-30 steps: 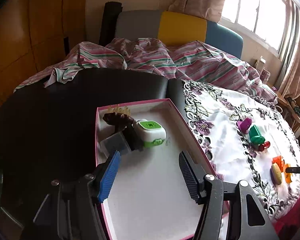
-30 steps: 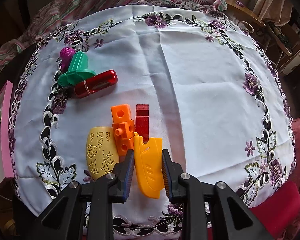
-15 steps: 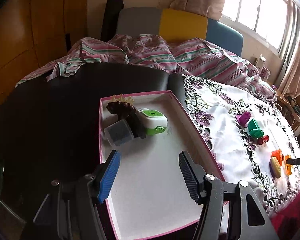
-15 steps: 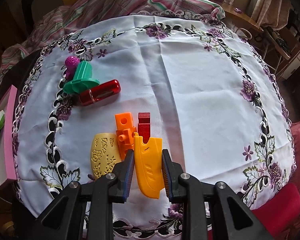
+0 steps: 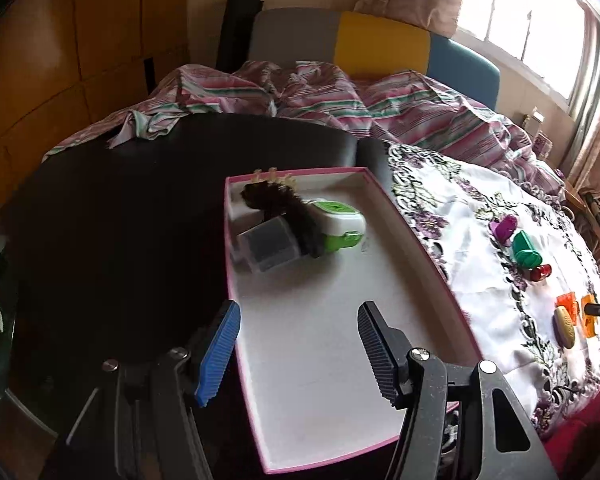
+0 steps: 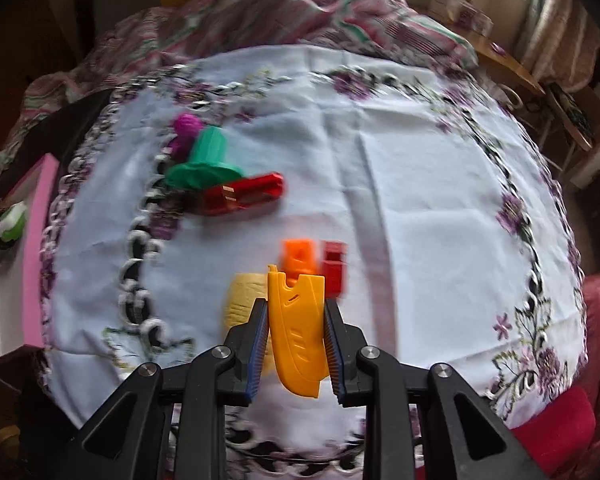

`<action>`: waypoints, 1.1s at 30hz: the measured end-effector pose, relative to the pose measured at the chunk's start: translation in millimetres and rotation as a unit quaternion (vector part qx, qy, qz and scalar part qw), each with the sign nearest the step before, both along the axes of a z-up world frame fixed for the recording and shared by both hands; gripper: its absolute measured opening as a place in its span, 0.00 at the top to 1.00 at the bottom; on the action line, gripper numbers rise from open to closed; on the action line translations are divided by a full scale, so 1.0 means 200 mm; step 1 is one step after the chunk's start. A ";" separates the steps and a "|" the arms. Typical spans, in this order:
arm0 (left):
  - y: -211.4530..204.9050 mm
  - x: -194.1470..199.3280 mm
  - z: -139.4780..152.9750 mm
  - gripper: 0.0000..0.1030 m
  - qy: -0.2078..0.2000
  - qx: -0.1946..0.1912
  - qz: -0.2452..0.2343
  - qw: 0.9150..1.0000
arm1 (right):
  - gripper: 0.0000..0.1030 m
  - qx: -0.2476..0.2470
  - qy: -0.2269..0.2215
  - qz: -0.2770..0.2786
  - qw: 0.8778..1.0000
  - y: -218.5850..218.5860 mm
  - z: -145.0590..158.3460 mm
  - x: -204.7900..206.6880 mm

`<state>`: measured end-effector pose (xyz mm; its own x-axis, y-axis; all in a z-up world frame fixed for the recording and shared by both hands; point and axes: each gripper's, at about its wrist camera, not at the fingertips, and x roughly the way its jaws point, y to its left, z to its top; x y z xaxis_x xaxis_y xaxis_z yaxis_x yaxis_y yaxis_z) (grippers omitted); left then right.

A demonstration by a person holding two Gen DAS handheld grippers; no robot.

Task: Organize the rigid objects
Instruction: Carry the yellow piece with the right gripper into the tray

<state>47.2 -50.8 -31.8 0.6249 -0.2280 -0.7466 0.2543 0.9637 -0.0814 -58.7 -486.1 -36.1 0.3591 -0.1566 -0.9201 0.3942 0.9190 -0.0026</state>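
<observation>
My right gripper [image 6: 296, 344] is shut on a flat orange plastic piece [image 6: 298, 328] and holds it above the white embroidered cloth [image 6: 420, 200]. Under it lie a yellow oval piece [image 6: 242, 296], an orange block [image 6: 298, 256] and a red block [image 6: 334, 266]. Farther left lie a red cylinder [image 6: 240, 194], a green piece [image 6: 204, 160] and a purple piece [image 6: 186, 130]. My left gripper [image 5: 296, 344] is open and empty above the pink-rimmed white tray [image 5: 320, 340], which holds a green-white device [image 5: 336, 224], a clear box [image 5: 268, 246] and a dark brush [image 5: 284, 208].
The tray sits on a dark table [image 5: 120, 220] beside the cloth. A striped blanket [image 5: 340, 96] lies behind. The tray's pink edge [image 6: 36, 240] shows at the left of the right wrist view. Wooden furniture [image 6: 520, 76] stands at the right.
My right gripper has lifted the orange piece off the cloth and pulled back; the view is blurred. My left gripper has drawn back a little from the tray.
</observation>
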 end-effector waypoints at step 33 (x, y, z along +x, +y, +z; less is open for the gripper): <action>0.20 0.01 -0.10 0.40 0.028 -0.004 0.044 0.999 | 0.75 0.048 -0.019 0.250 0.967 1.42 -0.27 1.04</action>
<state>48.6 -10.2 -51.2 0.6008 -0.1804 -0.7788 0.1634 0.9813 -0.1013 148.9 -202.9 -89.3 0.4017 0.1309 -0.9064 -0.1014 0.9900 0.0980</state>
